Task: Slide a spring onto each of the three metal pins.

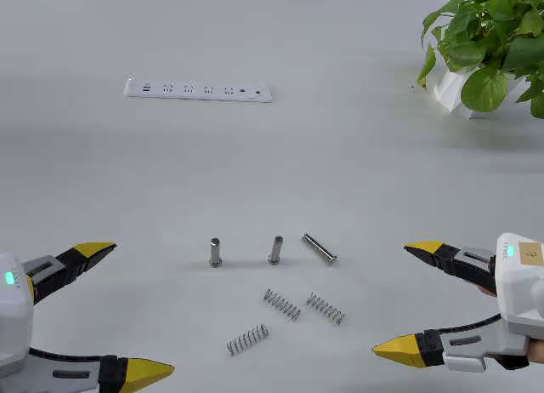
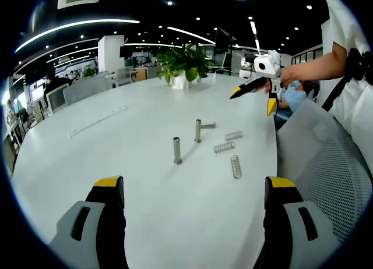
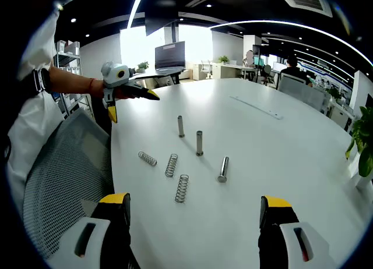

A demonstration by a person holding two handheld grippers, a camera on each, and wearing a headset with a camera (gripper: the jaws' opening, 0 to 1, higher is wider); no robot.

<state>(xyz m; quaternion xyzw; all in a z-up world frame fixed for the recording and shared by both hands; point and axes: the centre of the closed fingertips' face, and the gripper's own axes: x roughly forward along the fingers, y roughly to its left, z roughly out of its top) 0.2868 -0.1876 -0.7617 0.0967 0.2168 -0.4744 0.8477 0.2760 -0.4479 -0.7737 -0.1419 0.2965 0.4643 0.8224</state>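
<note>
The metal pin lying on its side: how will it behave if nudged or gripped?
The lying pin is a smooth cylinder, so it will probably roll, curving round its wider head. Its polished metal may slip between jaws.

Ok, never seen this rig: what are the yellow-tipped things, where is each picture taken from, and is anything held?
A person holds a two-jaw tool in each hand: the left gripper and the right gripper. One picture comes from a headset camera looking down; the round ones from a camera on each gripper. On the table, seen from the headset, the left pin and middle pin stand upright; the right pin lies flat. Nearer lie the left spring, middle spring and right spring. Farther back: a power strip and a plant. Both grippers are open, holding nothing.
</note>
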